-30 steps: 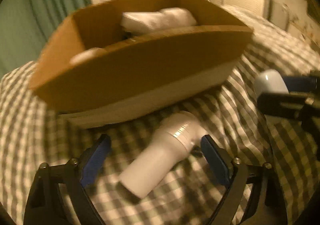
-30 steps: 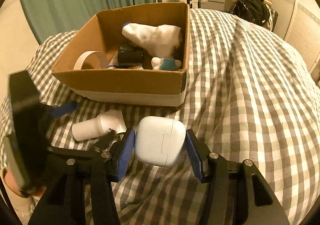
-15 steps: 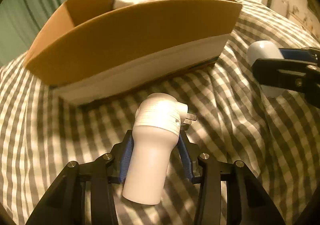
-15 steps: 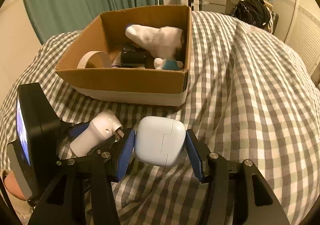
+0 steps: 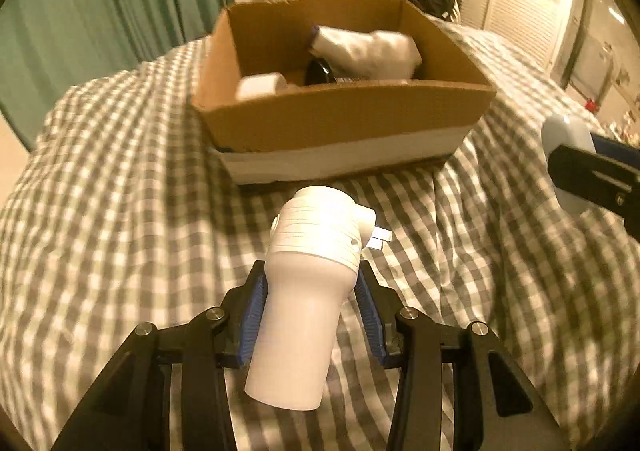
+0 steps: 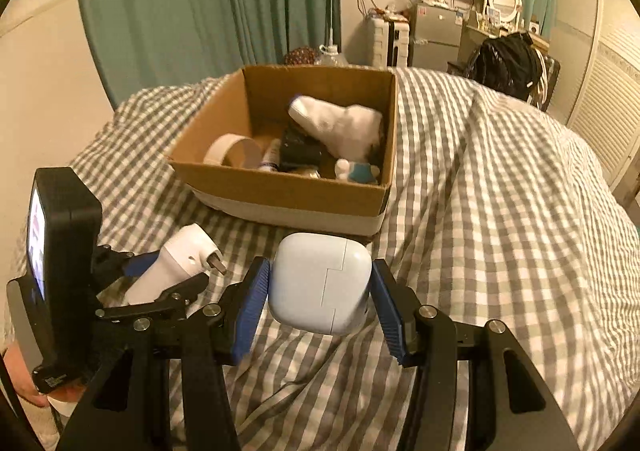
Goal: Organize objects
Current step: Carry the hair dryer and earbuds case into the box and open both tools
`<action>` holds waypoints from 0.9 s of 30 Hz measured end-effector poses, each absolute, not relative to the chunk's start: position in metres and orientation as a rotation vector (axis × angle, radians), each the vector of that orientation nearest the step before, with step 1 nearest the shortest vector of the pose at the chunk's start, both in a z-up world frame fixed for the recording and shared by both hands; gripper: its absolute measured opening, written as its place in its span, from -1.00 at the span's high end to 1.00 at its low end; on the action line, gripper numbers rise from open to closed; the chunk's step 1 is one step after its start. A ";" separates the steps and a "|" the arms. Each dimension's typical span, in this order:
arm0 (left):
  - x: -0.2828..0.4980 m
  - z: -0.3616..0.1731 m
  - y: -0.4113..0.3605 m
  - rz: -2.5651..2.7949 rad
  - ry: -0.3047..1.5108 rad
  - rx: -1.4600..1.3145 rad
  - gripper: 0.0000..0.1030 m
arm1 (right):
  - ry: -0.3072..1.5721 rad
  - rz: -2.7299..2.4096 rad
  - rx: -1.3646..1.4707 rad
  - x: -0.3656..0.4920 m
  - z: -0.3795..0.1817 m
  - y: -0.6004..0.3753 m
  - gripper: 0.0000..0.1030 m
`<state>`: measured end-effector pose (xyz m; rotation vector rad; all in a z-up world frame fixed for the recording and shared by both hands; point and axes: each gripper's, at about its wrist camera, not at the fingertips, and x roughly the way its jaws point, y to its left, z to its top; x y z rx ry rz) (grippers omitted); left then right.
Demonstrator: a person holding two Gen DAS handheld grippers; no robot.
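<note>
The left tongs (image 5: 310,311) now grip the plug (image 5: 308,291), lifted off the bed (image 5: 100,211) like the right tongs' (image 6: 320,301) charger (image 6: 320,283), so both look ready for the far box (image 5: 340,119).

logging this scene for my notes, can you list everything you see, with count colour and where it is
cardboard box: 1, brown with a white band, on the bed
sock: 1, white, in the box
tape roll: 1, white, in the box, left side
dark jar: 1, black, in the box, under the sock
small figure: 1, white and blue, box's front right corner
bed cover: 1, grey and white check
plug adapter: 1, white, in the left gripper
square charger: 1, white, in the right gripper
</note>
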<state>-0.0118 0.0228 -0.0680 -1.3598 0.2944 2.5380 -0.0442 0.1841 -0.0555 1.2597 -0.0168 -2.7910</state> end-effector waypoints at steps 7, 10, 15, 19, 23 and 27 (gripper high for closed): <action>-0.007 -0.027 0.012 2.604 0.291 -1.247 0.14 | 0.024 -2.810 1.160 -0.024 -0.026 0.171 0.01; -0.005 -0.006 0.013 2.638 0.290 -1.174 0.13 | 0.041 -2.819 1.111 -0.018 -0.010 0.169 0.00; -0.009 0.035 0.010 2.681 0.264 -1.064 0.13 | 0.120 -2.838 1.026 -0.015 0.022 0.162 0.01; -0.021 0.060 0.012 2.713 0.286 -0.989 0.13 | 0.205 -2.875 0.949 -0.023 0.045 0.156 0.01; -0.047 0.078 0.014 2.737 0.278 -0.945 0.13 | 0.221 -2.887 0.887 -0.041 0.067 0.153 0.01; -0.075 0.086 0.017 2.758 0.286 -0.917 0.14 | 0.197 -2.874 0.852 -0.073 0.081 0.154 0.01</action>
